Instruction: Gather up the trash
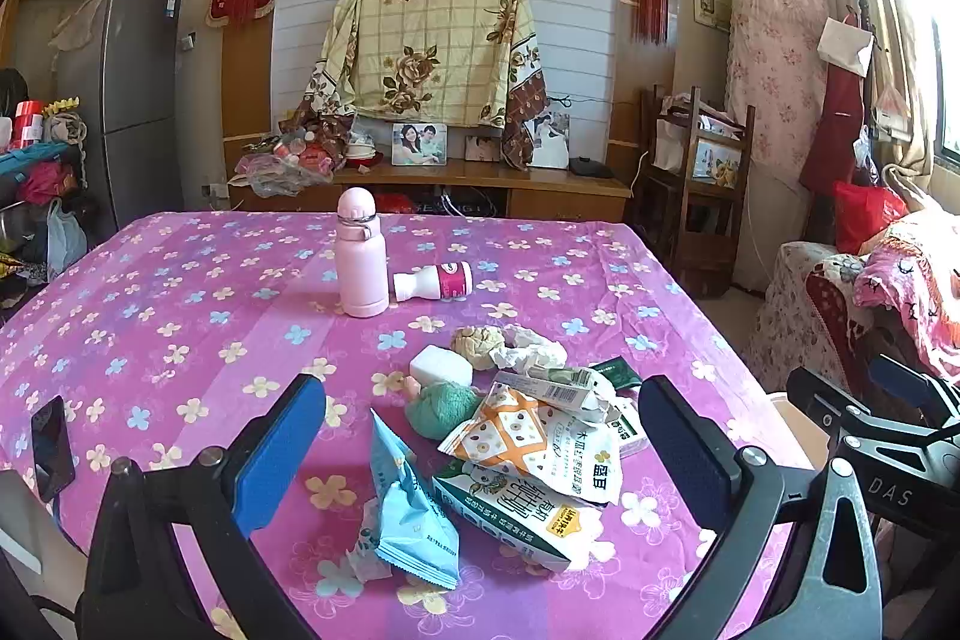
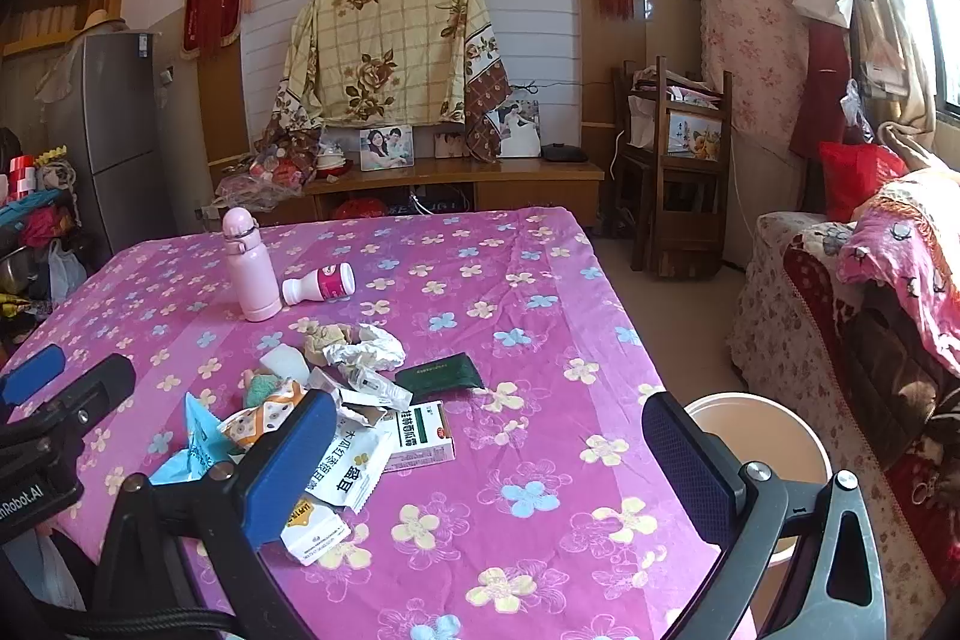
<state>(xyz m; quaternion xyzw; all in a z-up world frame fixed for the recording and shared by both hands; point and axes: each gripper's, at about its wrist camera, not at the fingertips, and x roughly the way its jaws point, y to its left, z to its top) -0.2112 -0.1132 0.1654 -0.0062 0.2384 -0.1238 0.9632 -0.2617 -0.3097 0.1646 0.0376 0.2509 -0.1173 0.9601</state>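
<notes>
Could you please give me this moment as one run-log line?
left gripper: open, empty | right gripper: open, empty | trash pile: on table | bin: beside table

Both wrist views low over the table (image 1: 180,280), facing the far wall, sharing the wrapper pile (image 2: 336,418)

Glossy plastic wrappers (image 1: 528,436) lie on a smooth printed cloth tablecloth (image 1: 180,316).

Pink flask (image 1: 362,253) upright on the flowered purple tablecloth (image 1: 150,310), black phone (image 1: 53,447) near its left edge. Grey fridge (image 1: 129,100) at far left. Floral sheet (image 1: 432,46) draped over the wooden sideboard (image 1: 480,184), framed photo (image 1: 419,144) beneath.
</notes>
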